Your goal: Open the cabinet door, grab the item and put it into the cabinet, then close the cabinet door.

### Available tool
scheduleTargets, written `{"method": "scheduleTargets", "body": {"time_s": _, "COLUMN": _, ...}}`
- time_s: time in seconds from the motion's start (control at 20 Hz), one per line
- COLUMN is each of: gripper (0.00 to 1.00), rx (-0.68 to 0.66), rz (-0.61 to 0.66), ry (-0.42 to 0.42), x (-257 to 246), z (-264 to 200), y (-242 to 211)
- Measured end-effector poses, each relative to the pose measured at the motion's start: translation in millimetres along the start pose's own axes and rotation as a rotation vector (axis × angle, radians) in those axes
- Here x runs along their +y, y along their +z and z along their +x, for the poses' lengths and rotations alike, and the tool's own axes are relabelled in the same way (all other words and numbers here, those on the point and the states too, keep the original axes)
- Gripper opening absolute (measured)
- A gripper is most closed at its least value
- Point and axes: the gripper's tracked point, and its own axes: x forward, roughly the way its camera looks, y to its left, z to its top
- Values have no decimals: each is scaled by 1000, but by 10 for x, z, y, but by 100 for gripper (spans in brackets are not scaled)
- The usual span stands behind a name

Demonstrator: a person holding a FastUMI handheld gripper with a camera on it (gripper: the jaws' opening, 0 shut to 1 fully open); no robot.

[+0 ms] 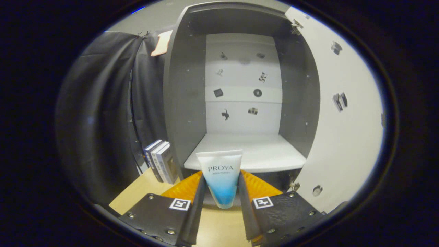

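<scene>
A white-to-blue cosmetic tube [221,178] stands upright between my fingers, flat crimped end up, cap end down. My gripper [222,187] is shut on the tube, one finger pressing each side. Straight ahead stands the grey cabinet [187,103], with its white shelf floor [247,151] just beyond the tube's top. The cabinet door [343,113] is swung wide open on the right, its white inner face toward me. Small stickers dot the cabinet's white back panel [243,85].
A few books [160,165] stand upright against the cabinet's left outer wall on the wooden tabletop [144,192]. Black cloth [99,113] hangs to the left. A round knob [317,189] sits low on the open door, near my right finger.
</scene>
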Motion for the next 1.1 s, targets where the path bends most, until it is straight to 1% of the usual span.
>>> {"method": "scheduleTargets", "body": {"time_s": 0.1, "gripper": 52, "rx": -41, "rz": 12, "ry": -13, "x": -78, "z": 293, "y": 236}}
{"method": "scheduleTargets", "body": {"time_s": 0.3, "gripper": 52, "rx": -79, "rz": 47, "ry": -32, "x": -238, "z": 861, "y": 500}}
{"method": "scheduleTargets", "body": {"time_s": 0.5, "gripper": 52, "rx": -72, "rz": 55, "ry": -55, "x": -418, "z": 1278, "y": 467}}
{"method": "scheduleTargets", "body": {"time_s": 0.6, "gripper": 52, "rx": -63, "rz": 52, "ry": -73, "x": -519, "z": 1385, "y": 419}}
{"method": "scheduleTargets", "body": {"time_s": 0.8, "gripper": 52, "rx": -27, "rz": 55, "ry": -78, "x": -573, "z": 1547, "y": 271}}
{"method": "scheduleTargets", "body": {"time_s": 0.9, "gripper": 52, "rx": 0, "rz": 54, "ry": -82, "x": -591, "z": 1577, "y": 185}}
{"method": "scheduleTargets", "body": {"time_s": 1.1, "gripper": 52, "rx": -6, "rz": 73, "ry": -81, "x": -630, "z": 1607, "y": 184}}
